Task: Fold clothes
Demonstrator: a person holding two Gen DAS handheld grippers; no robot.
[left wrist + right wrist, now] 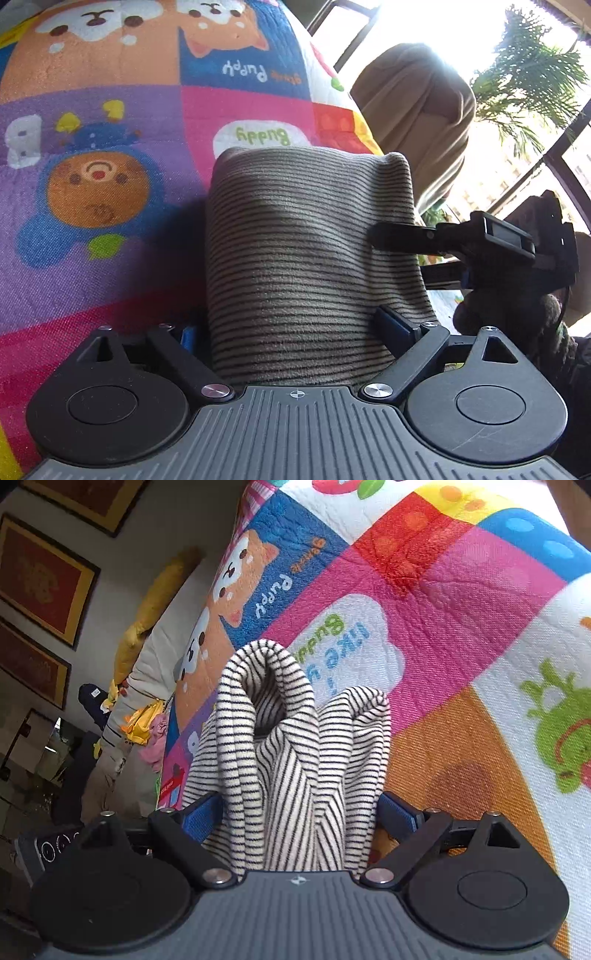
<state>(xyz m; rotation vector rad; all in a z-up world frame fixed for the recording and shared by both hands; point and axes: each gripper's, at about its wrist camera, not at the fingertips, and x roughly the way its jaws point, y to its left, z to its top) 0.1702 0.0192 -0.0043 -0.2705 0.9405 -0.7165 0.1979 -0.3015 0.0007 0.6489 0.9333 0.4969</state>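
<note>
A cream garment with thin black stripes (310,258) fills the space between the fingers of my left gripper (295,325), which is shut on it and holds it above a colourful cartoon play mat (110,184). My right gripper (299,808) is shut on a bunched, folded part of the same striped garment (295,753). The right gripper's body (491,240) shows in the left wrist view, its finger touching the cloth's right edge. The fingertips of both grippers are hidden by cloth.
A beige cushion or seat back (417,110) stands beyond the mat by bright windows and a palm plant (532,74). In the right wrist view, framed pictures (40,576) hang on a wall, with yellow and pink cloth piled (147,720) beside the mat.
</note>
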